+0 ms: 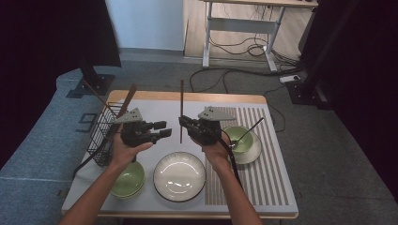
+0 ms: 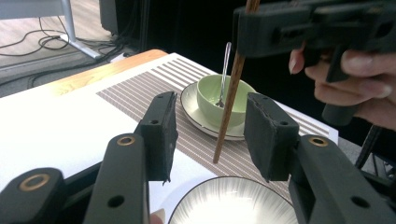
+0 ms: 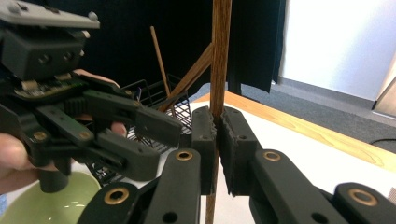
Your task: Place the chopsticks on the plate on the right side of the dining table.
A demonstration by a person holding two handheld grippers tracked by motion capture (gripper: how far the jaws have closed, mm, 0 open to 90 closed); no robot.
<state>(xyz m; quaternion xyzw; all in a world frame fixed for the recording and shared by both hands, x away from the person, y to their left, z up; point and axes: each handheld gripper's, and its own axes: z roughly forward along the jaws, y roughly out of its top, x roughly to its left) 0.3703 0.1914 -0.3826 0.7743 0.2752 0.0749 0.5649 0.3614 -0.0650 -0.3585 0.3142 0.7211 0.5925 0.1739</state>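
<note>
The right gripper (image 1: 184, 123) is clamped on a single brown chopstick (image 1: 181, 110), which stands upright above the middle of the table (image 1: 277, 197); in the right gripper view the two pads press flat against the chopstick (image 3: 219, 56) from either side, with the stick running up past them and down below them. The left gripper (image 1: 162, 130) sits just to the left of it, level and pointed toward the right gripper, its jaws standing apart with nothing pressed between them; the left gripper view shows the same chopstick (image 2: 231, 88) hanging in the gap ahead of the open pads, touching neither. At the far left of the table stands a black wire basket (image 1: 101, 133) with more chopsticks (image 1: 126, 101) leaning out of it at a tilt; the right gripper view shows the basket (image 3: 180, 105) behind the left gripper (image 3: 159, 133). Near the person, in the middle, lies a pale ribbed plate (image 1: 179, 176), with a green bowl (image 1: 128, 180) just to its left under the left forearm. To the right, on a striped mat (image 1: 267, 154), a second green bowl (image 1: 239, 138) rests on a saucer (image 1: 251, 152), and a metal spoon (image 1: 248, 129) leans out of it. The held chopstick's lower tip hangs clear above the table.
</note>
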